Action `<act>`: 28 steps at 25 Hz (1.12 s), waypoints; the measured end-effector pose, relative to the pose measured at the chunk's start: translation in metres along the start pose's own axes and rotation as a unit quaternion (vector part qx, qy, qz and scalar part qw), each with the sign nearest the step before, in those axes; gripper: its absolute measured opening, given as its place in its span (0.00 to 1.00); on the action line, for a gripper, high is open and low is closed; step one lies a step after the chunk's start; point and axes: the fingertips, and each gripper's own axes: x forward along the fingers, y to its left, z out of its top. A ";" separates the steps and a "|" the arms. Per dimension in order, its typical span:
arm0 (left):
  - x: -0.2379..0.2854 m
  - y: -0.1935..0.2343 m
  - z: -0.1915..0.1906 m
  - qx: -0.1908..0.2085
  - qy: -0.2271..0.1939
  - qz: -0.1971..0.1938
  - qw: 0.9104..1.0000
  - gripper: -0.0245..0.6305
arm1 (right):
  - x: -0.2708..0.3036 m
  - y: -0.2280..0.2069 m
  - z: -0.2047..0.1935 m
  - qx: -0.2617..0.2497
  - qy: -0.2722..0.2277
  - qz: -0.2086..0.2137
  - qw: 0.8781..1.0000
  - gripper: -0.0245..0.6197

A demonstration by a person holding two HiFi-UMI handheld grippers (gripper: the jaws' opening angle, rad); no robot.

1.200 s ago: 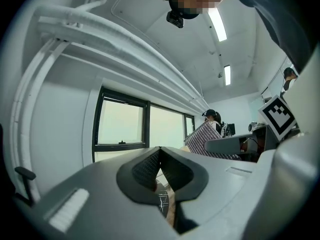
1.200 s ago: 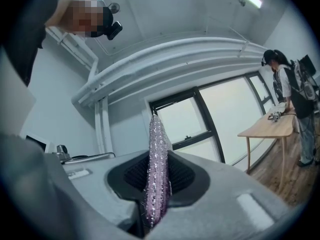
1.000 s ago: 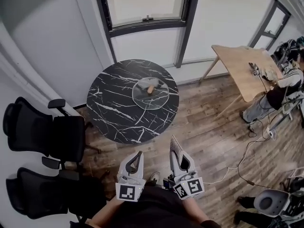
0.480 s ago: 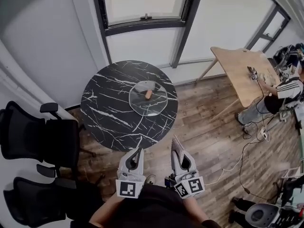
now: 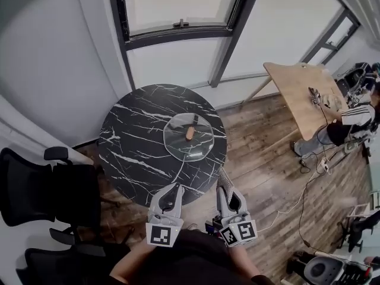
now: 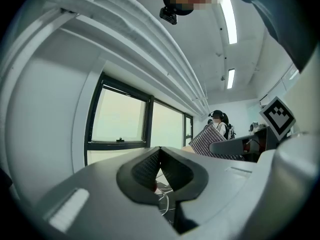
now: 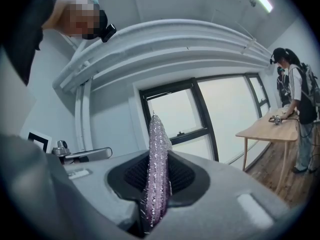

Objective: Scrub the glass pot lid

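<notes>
The glass pot lid with a wooden knob lies flat on the round black marble table, right of its centre. My left gripper hovers near the table's front edge, jaws shut with nothing between them. To its right, my right gripper is shut on a glittery purple scrub cloth, which stands up between the jaws. In the left gripper view the left gripper points up toward the window, and the cloth shows at the right. Both grippers are short of the lid.
Black office chairs stand left of the table. A window and white wall lie behind it. At the right are a wooden table, a person beside it and cables on the wooden floor.
The view has closed in on the marble table. Both grippers now sit nearer its front edge, still in the same pose, with the cloth still held.
</notes>
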 end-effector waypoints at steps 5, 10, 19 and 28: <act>0.020 0.037 -0.005 0.003 0.000 -0.011 1.000 0.04 | 0.046 -0.004 -0.005 0.018 0.007 -0.015 1.000 0.15; 0.034 0.057 -0.007 0.013 0.002 -0.023 1.000 0.04 | 0.069 -0.008 -0.008 0.017 0.014 -0.031 0.999 0.15; 0.082 0.064 -0.028 -0.009 0.039 0.020 0.999 0.04 | 0.123 -0.058 -0.019 0.005 0.038 0.002 0.999 0.15; 0.151 0.059 -0.034 0.010 0.054 0.098 0.994 0.04 | 0.195 -0.113 -0.024 0.006 0.087 0.094 0.992 0.15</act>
